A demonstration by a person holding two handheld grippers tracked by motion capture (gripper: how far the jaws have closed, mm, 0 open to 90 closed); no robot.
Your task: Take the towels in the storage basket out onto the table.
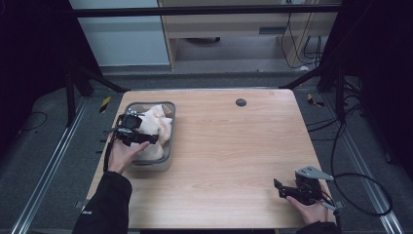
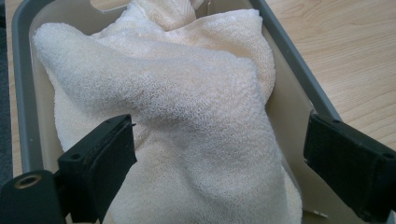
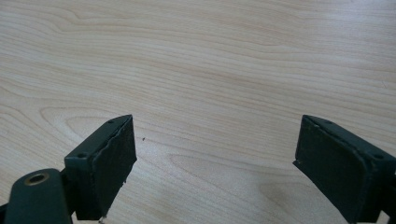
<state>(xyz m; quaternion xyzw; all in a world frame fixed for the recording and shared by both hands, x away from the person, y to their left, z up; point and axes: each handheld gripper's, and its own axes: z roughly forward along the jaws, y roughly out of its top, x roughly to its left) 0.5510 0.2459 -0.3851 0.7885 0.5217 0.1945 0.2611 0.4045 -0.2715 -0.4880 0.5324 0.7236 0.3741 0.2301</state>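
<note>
The cream terry towel [image 2: 187,107] lay bunched inside the grey plastic bin [image 2: 21,93] at the table's left, its long axis running along the bin, straight ahead of and just under the left gripper [image 2: 219,154], whose jaws stood wide apart with nothing pinched. The right gripper [image 3: 215,158], jaws also spread and empty, sat well apart over bare wooden table [image 3: 210,56], so the left hand [image 1: 124,155] was nearer.

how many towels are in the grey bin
1 that shows: a cream towel bunched in the grey bin at the table's left; others may lie hidden beneath.
</note>
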